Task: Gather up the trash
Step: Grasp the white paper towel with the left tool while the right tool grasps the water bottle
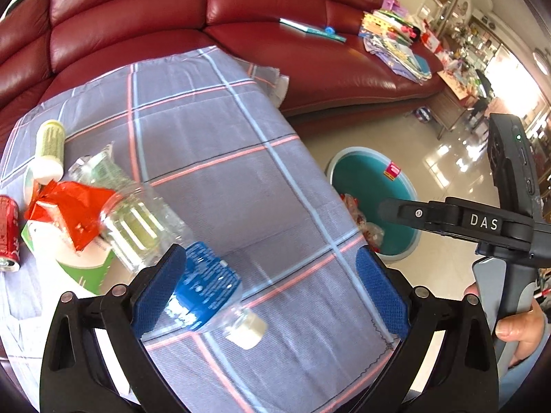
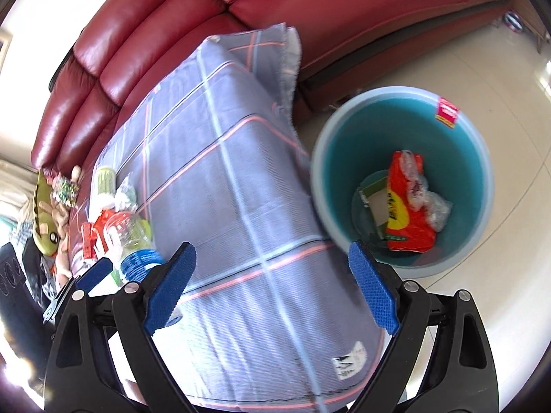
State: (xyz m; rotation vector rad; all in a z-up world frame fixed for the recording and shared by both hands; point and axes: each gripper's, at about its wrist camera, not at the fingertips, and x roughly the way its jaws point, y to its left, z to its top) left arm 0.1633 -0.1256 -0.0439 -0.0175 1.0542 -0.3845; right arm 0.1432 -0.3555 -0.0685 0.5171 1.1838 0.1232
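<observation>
A clear plastic bottle point(image 1: 165, 241) with a blue label and a white cap lies slantwise on the plaid-covered table point(image 1: 241, 144). My left gripper point(image 1: 270, 292) is open around it. The left pad is against the label and the right pad is well clear of it. Trash lies at the table's left end: a red wrapper point(image 1: 72, 213), a red can point(image 1: 8, 234), a white-capped green tube point(image 1: 50, 151) and a green and white carton point(image 1: 82, 268). My right gripper point(image 2: 272, 289) stands open and empty above the table's edge, beside a teal bin point(image 2: 378, 130) that holds an orange wrapper point(image 2: 406, 213).
The bin point(image 1: 375, 186) stands on the glossy tiled floor just right of the table. A red leather sofa point(image 1: 144, 10) runs behind the table, with books point(image 1: 389, 34) stacked on its seat. A hand point(image 1: 520, 327) holds the right gripper's handle. Stuffed toys point(image 2: 48, 206) lie at far left.
</observation>
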